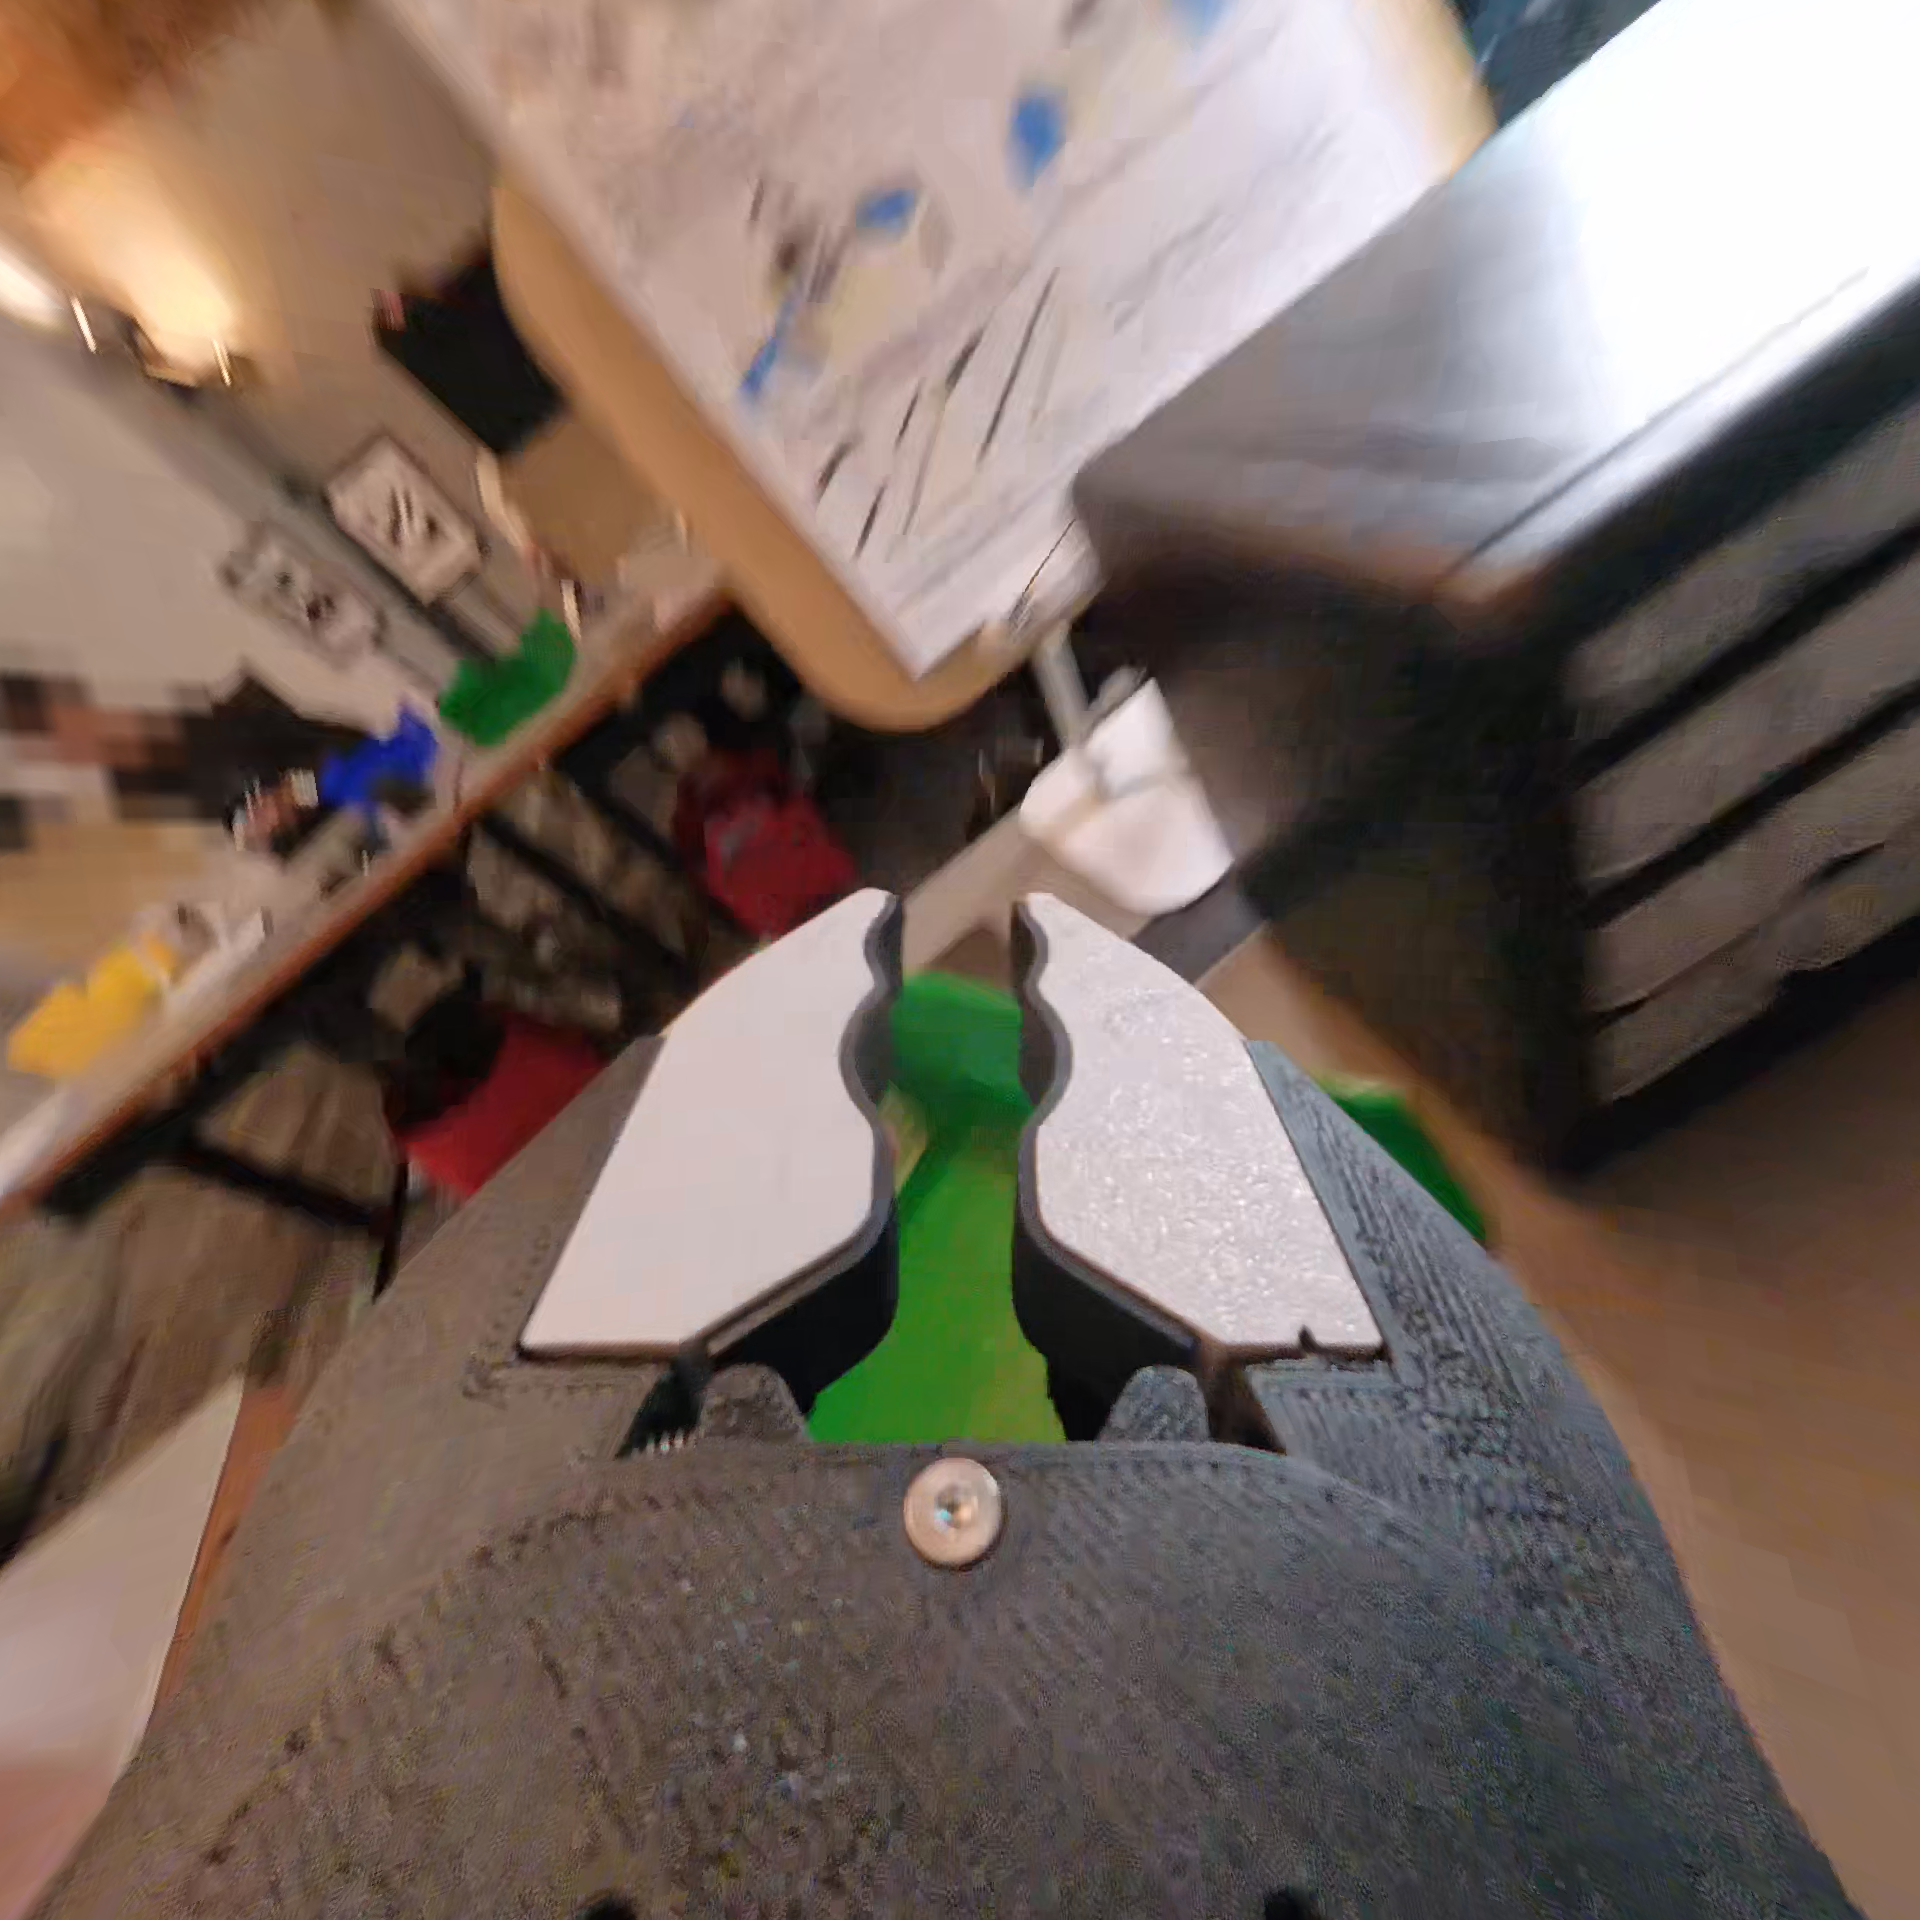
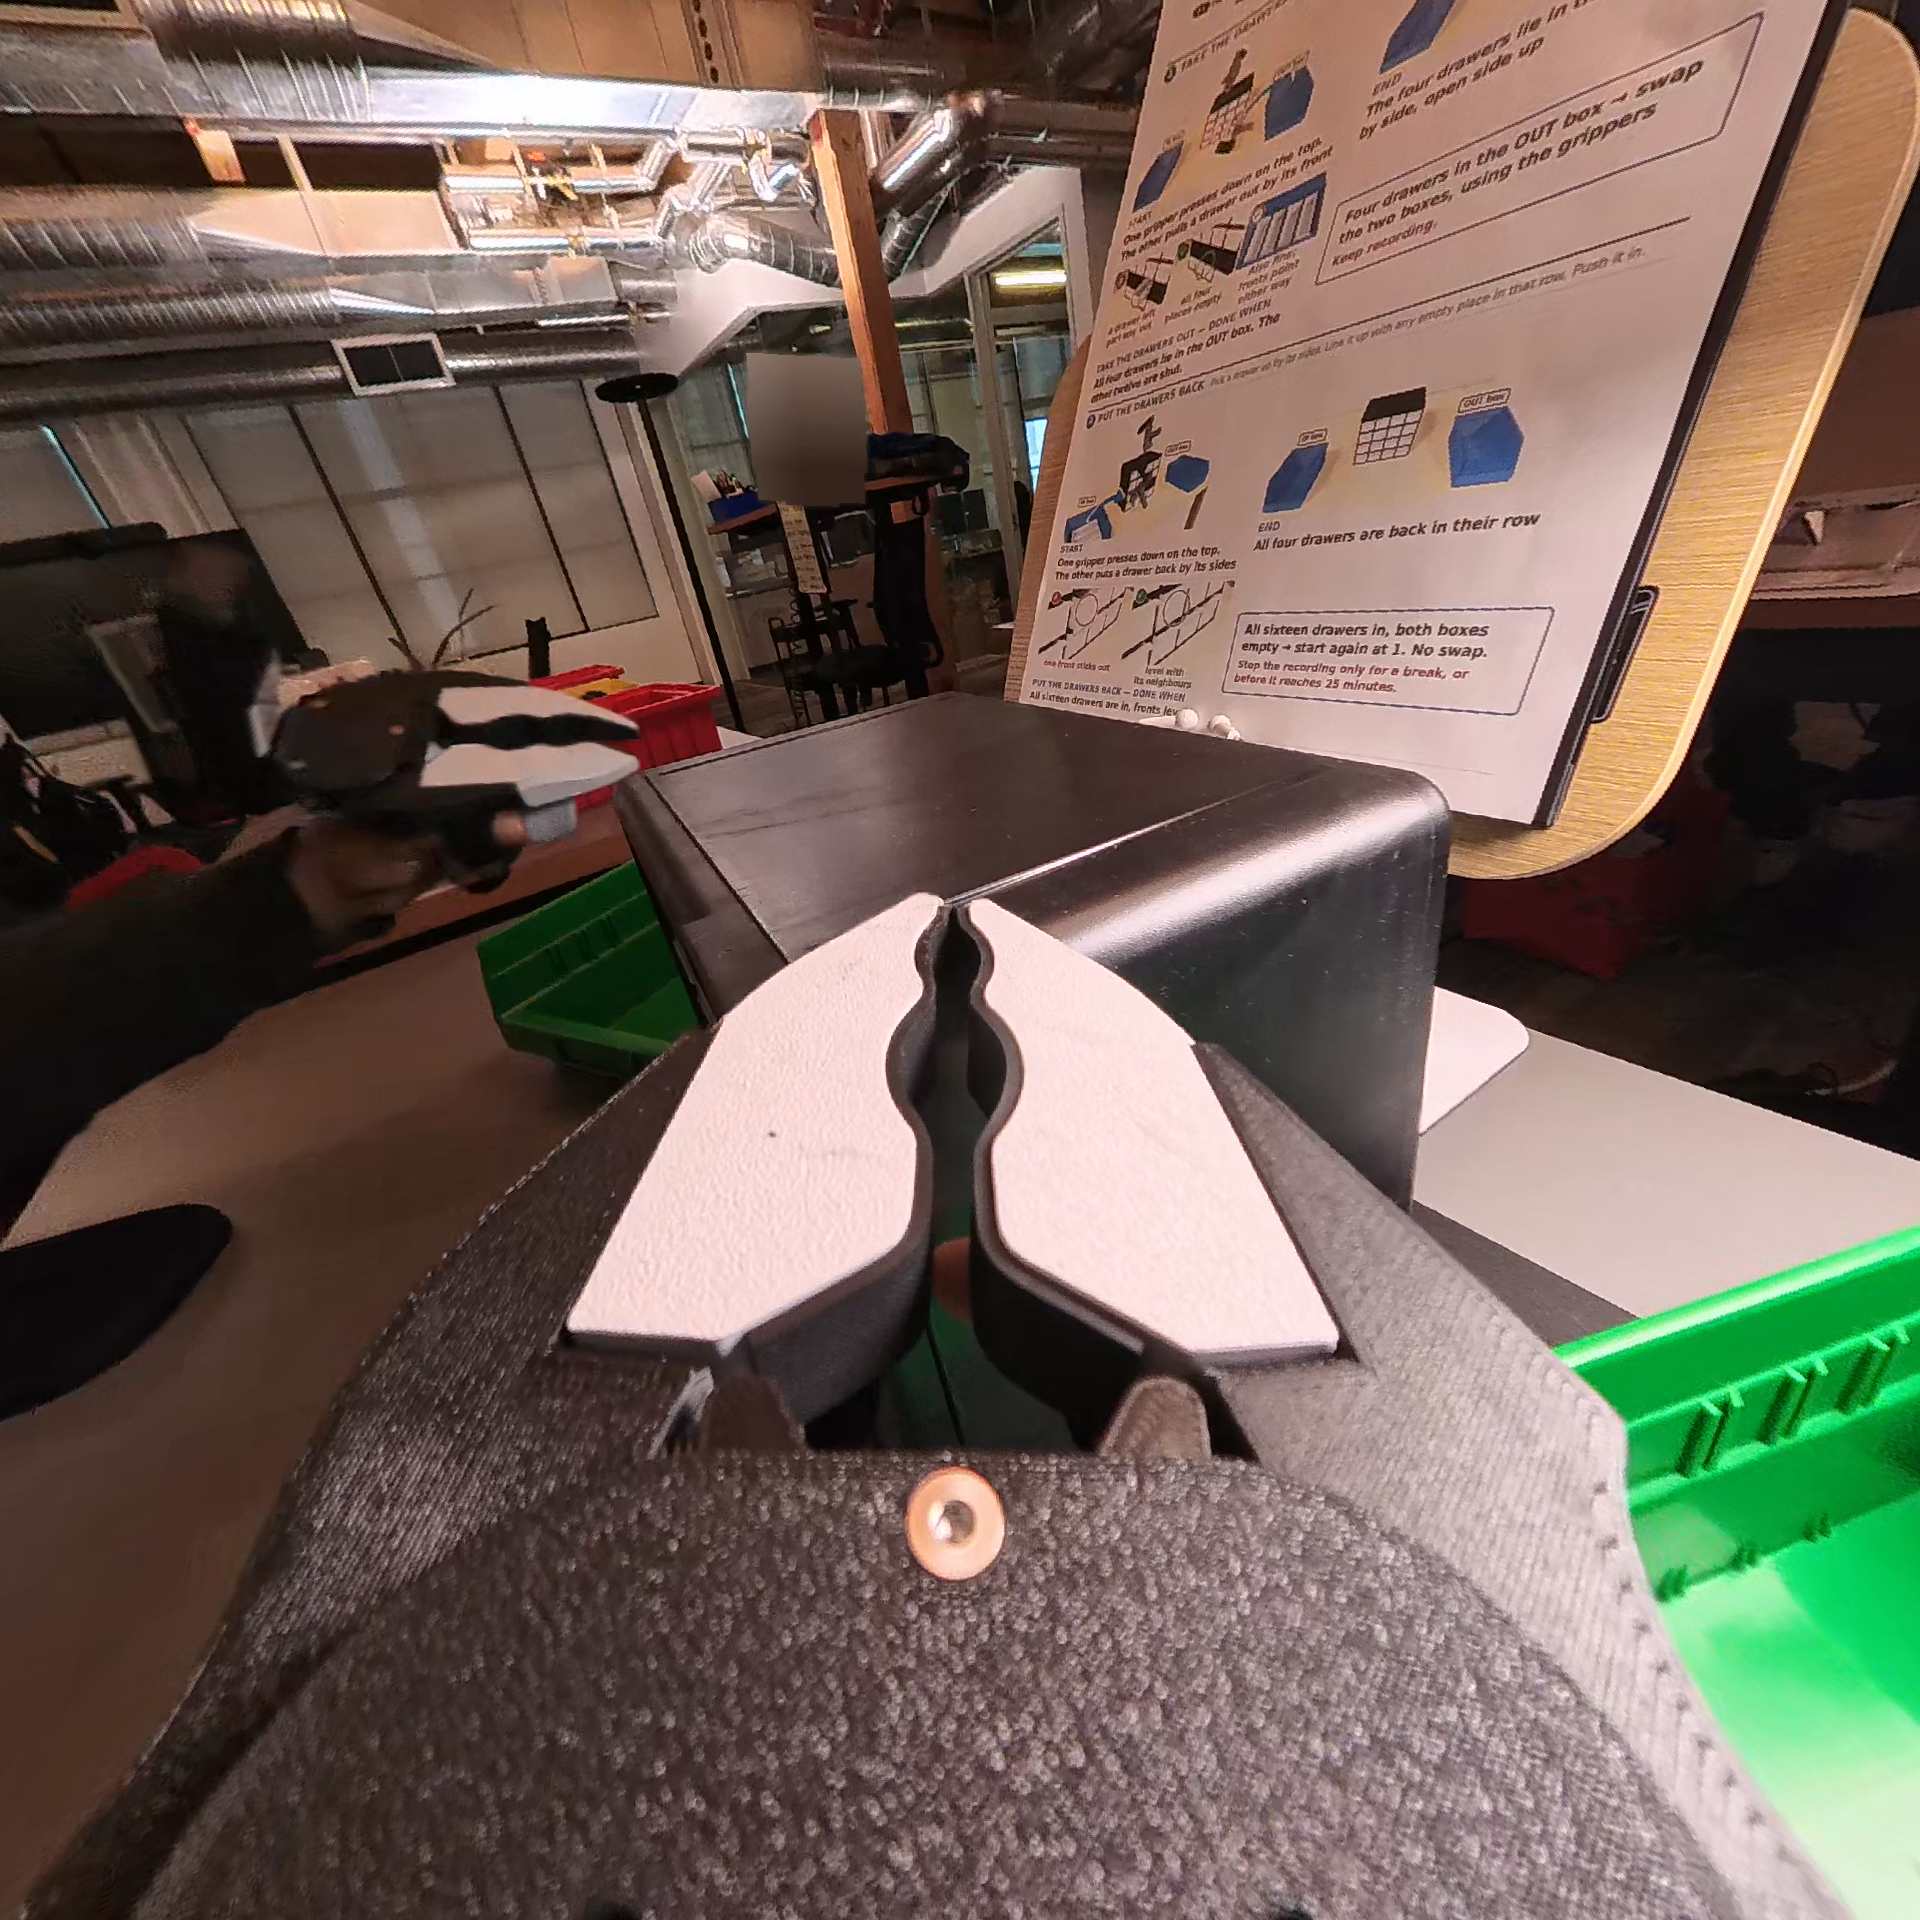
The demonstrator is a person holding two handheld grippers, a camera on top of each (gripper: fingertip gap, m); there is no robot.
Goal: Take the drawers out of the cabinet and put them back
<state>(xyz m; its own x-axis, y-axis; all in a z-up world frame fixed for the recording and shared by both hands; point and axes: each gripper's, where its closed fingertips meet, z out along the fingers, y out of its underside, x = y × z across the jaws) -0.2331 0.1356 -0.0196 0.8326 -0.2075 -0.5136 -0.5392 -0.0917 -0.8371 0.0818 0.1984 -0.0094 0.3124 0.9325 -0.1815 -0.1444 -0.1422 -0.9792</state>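
Note:
The black cabinet (image 2: 987, 810) stands on the table in front of me. In the blurred, tilted left wrist view it (image 1: 1455, 395) fills the right side, with rows of shut drawer fronts (image 1: 1745, 810). My right gripper (image 2: 951, 916) is shut and empty, its tips at the cabinet's near top edge; I cannot tell if they touch it. My left gripper (image 1: 956, 925) is slightly open and empty, above a green bin (image 1: 951, 1247). It also shows in the right wrist view (image 2: 629, 750), held by a hand just left of the cabinet top.
One green bin (image 2: 582, 987) sits left of the cabinet and another (image 2: 1787, 1455) at the near right. An instruction board (image 2: 1403, 364) on a wooden stand leans behind the cabinet. Red bins and shelves lie beyond the table.

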